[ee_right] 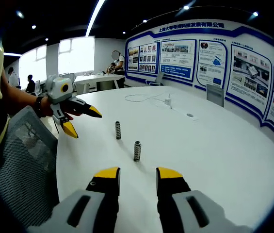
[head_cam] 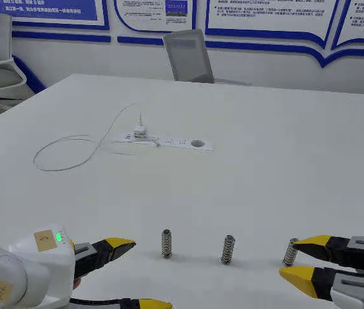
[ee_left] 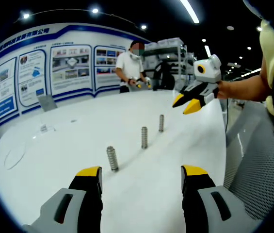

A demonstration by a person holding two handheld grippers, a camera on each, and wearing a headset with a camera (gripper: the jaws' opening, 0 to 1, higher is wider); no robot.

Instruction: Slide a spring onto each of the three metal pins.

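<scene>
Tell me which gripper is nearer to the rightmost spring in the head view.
Right. The right gripper sits open with its tips beside the rightmost spring; the left gripper is farther away, past the leftmost spring.

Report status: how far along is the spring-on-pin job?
Done, apparently: three coiled metal springs stand upright in a row on the white table, as if each sits over a pin; the pins themselves are hidden. In hand: nothing, since the left gripper and right gripper are open and empty. Left: probably nothing.
</scene>
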